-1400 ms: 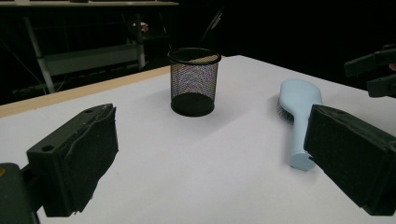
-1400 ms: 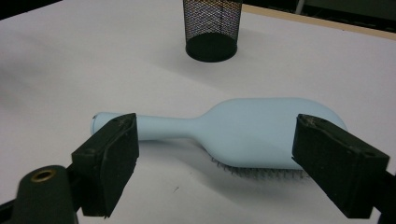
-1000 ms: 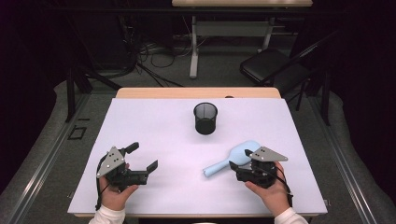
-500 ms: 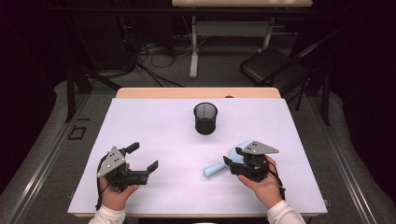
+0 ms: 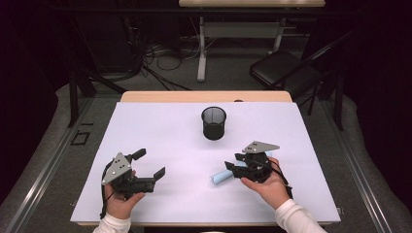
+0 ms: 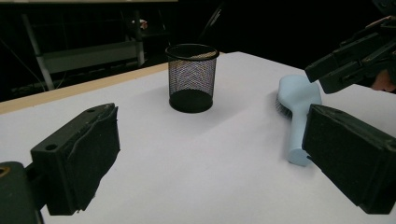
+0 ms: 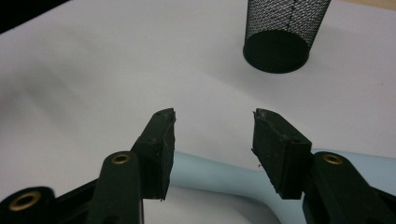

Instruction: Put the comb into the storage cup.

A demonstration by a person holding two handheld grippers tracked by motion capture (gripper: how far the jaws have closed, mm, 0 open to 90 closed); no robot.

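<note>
From above, the right gripper (image 5: 241, 161) and hand (image 5: 266, 184) cover most of the pale blue hairbrush (image 5: 221, 177), leaving only its handle end exposed. The right gripper view crops the brush at the bottom edge and cuts off the mesh pen cup's (image 7: 283, 32) rim.

White table (image 5: 160, 126) carries black mesh cup (image 5: 214, 123) and blue hairbrush (image 6: 295, 108)

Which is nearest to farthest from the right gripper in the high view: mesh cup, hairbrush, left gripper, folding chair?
1. hairbrush: lies flat right under the right gripper, whose jaws are open above its handle.
2. mesh cup: upright, ahead near the table's middle.
3. left gripper: across the table at the person's left, open.
4. folding chair: on the floor beyond the table's far right corner.
</note>
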